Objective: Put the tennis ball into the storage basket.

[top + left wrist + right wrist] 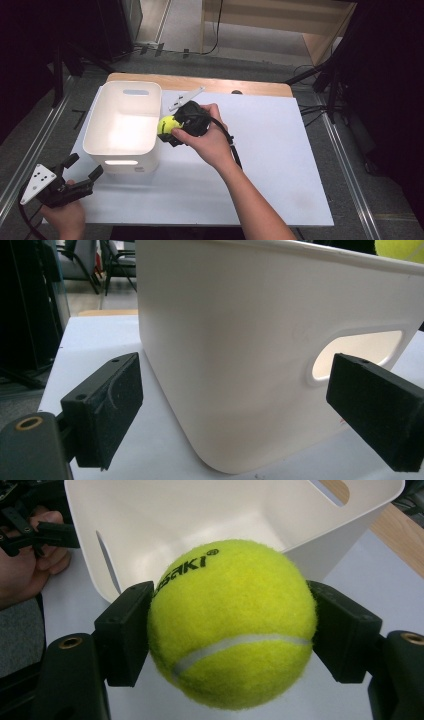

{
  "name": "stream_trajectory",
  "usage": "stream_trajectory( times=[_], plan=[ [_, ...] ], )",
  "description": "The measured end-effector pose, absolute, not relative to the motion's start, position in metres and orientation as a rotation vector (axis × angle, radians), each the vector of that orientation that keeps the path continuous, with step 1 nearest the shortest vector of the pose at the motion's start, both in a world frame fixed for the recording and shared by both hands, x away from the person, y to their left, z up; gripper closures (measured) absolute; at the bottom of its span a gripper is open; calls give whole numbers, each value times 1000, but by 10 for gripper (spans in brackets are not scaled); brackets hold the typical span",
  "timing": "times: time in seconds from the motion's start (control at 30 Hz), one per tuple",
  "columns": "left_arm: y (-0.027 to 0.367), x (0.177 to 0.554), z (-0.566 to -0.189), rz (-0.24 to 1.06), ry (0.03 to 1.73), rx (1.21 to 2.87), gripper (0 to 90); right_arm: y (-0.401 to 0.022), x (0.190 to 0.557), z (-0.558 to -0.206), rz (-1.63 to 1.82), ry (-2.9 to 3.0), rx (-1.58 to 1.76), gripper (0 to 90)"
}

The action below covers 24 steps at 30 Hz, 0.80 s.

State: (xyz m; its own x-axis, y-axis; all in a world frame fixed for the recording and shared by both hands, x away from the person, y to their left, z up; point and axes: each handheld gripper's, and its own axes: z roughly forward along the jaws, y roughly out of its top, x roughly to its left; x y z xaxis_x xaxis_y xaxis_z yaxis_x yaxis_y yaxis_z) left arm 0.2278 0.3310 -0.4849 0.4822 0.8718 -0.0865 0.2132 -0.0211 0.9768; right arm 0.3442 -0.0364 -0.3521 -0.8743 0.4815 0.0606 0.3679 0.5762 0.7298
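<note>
A yellow-green tennis ball (pixel 168 124) (pixel 231 625) is clamped between the jaws of my right gripper (pixel 172 129) (pixel 231 635), which is shut on it. The ball hangs just above the right rim of a white plastic bin (pixel 122 125) (pixel 175 510) (pixel 250 340), whose inside looks bare in the right gripper view. My left gripper (pixel 82 172) (pixel 235 410) stands open near the table's front left corner, facing the bin's near wall and its handle slot (pixel 357 352), with nothing between its fingers.
A white board (pixel 280 165) covers the wooden table (pixel 200 82). A grey three-cornered plate (pixel 186 97) lies behind the right hand. Metal rails run along the floor on both sides. The right half of the board has free room.
</note>
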Motion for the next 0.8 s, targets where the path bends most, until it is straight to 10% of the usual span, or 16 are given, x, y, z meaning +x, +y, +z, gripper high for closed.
stream_trajectory(
  times=[0.8],
  plan=[
    [330,228,-485,693,987,1540,79,-19,346,-343,1210,2669,672,242]
  ],
)
